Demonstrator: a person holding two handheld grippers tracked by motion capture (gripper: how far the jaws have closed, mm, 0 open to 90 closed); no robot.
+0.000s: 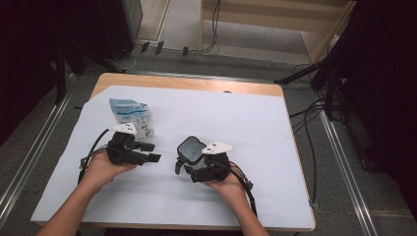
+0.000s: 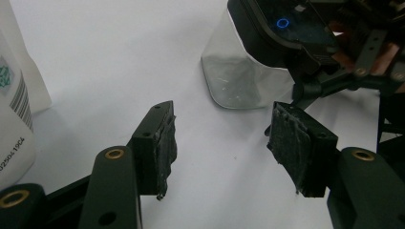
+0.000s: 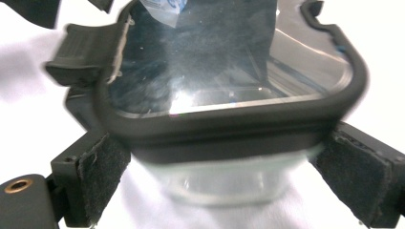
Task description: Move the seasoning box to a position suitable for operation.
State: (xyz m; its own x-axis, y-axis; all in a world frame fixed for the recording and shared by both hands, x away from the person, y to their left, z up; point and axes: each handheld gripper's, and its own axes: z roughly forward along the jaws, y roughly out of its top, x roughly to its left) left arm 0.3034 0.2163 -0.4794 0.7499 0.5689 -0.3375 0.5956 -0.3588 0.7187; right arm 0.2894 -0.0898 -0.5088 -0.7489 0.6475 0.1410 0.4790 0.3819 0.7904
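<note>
Your right gripper (image 3: 224, 186) is clamping the clear container (image 3: 229, 119) below its black rim, holding it tilted over the white sheet (image 1: 255, 128). Your left gripper (image 2: 224, 143) is waiting half-open and empty, the container lying just beyond its jaws, toward your right.

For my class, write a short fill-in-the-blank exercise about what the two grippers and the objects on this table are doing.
1. The right gripper has its fingers on either side of a clear container with a ____ rim.
2. The left gripper has nothing between its ____ fingers.
3. The white packet stands beside the ____ gripper.
4. The table is covered with a ____ sheet.

Missing words: black; open; left; white
</note>
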